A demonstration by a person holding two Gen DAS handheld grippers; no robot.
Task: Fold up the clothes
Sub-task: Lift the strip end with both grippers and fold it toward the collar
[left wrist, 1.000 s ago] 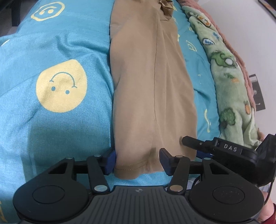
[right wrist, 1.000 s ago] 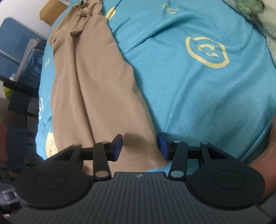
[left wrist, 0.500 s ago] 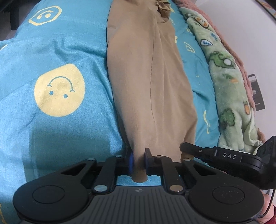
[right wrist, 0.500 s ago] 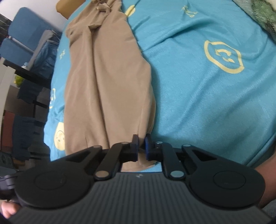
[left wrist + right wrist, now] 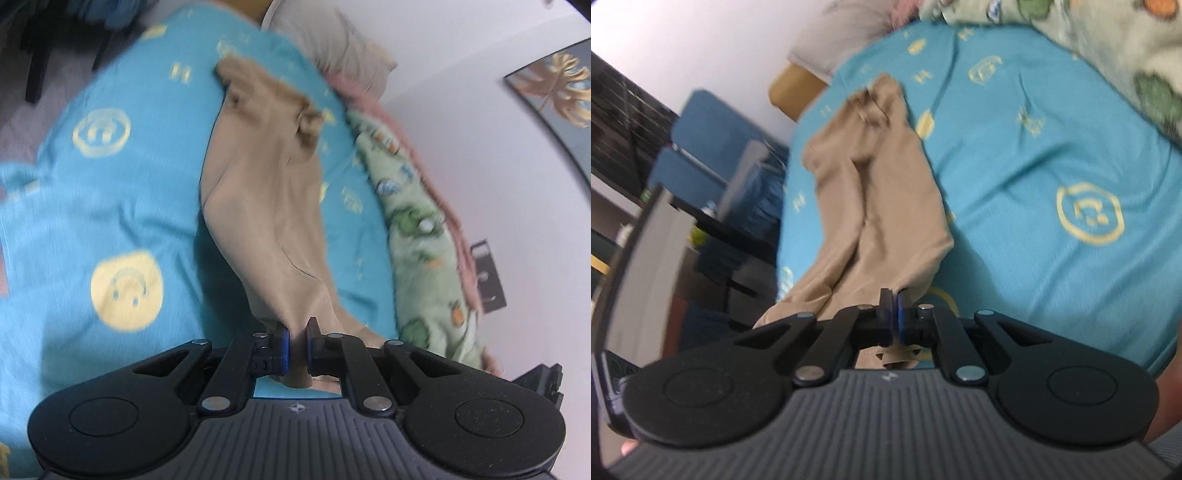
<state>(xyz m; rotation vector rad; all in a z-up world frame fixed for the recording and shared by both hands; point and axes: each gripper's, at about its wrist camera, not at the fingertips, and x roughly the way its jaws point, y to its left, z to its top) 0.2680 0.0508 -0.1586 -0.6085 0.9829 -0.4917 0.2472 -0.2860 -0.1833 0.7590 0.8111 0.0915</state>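
On the blue smiley-print bedsheet lay tan trousers — near end raised, pinched by the left gripper and right gripper, each clamped on cloth. No legible writing; beside the sheet, a green blanket.

No legible text or labels.

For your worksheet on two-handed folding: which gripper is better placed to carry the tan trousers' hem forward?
Neither clearly: left gripper and right gripper both pinch the tan trousers at the near hem.
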